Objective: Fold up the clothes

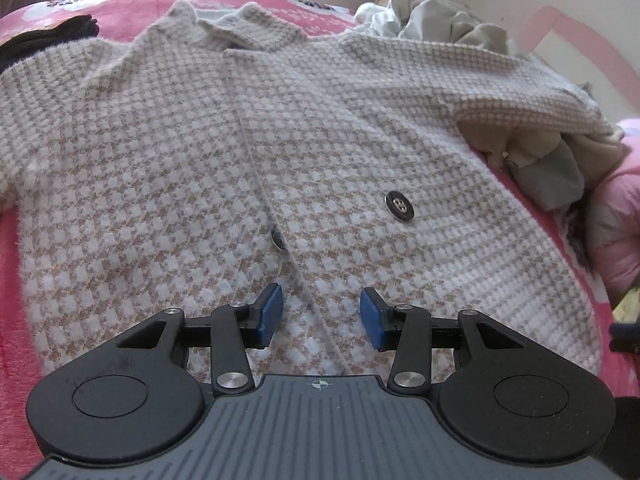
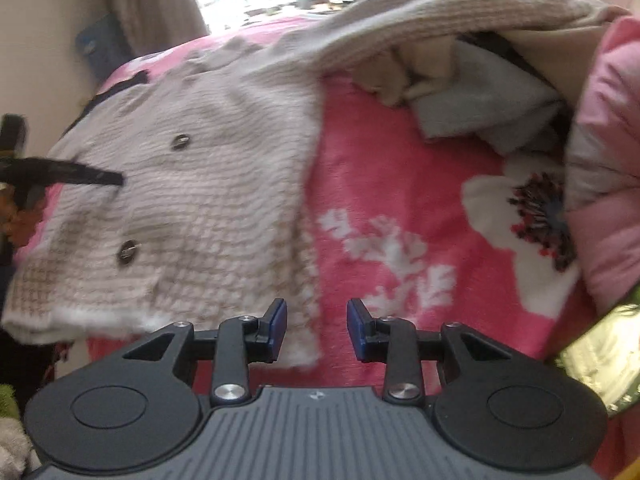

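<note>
The cardigan [image 1: 280,152] lies flat beneath both open jaws.

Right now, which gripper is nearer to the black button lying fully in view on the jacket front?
Left. The left gripper hovers over the jacket just below the button; the right gripper is at the jacket's hem corner.

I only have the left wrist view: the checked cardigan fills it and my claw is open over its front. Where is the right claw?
Observer: The right claw hovers open at the cardigan's bottom corner, holding nothing.
Operator: What lies beside that side edge?
Observer: Bare pink blanket with a large white flower print.
Operator: Is the far sleeve flat?
Observer: No, the sleeve drapes up over a heap of clothes.
</note>
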The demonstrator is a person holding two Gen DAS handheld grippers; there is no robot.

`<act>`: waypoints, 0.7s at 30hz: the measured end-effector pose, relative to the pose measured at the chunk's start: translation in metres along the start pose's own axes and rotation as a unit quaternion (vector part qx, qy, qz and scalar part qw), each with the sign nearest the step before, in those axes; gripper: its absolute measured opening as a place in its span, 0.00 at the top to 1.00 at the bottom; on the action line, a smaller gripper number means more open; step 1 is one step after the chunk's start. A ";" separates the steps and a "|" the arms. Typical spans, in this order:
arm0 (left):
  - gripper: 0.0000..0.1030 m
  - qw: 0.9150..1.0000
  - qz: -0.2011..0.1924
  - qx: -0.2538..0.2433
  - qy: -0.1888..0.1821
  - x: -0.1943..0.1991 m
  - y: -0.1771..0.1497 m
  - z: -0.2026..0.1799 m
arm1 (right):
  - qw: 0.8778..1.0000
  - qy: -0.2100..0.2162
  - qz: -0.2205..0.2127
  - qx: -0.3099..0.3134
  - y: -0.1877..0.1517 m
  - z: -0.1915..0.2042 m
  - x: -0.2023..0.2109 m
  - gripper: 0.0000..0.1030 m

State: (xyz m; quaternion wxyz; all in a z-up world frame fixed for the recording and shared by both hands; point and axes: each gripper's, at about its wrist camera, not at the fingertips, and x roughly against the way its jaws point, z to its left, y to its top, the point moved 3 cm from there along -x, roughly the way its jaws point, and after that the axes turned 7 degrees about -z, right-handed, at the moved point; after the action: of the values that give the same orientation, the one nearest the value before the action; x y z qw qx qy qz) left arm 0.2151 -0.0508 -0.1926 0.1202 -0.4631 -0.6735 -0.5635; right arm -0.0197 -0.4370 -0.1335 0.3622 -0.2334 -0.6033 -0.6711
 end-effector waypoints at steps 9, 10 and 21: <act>0.58 0.999 -0.024 0.005 -0.034 -0.013 0.007 0.005 | 1.000 0.014 0.013 -0.004 0.003 0.014 -0.019 0.59; 0.58 0.999 -0.026 0.008 -0.039 -0.015 0.009 0.006 | 1.000 0.012 0.013 -0.011 0.004 0.014 -0.022 0.59; 0.57 0.997 -0.033 0.013 -0.065 -0.019 0.012 0.005 | 0.990 -0.017 -0.036 -0.136 0.013 -0.019 -0.009 0.97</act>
State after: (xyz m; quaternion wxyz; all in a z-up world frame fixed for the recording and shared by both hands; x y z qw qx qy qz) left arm 0.2364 -0.0568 -0.1995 0.0638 -0.4744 -0.7023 -0.5270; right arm -0.0014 -0.4541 -0.1351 0.2923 -0.2697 -0.5204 -0.7556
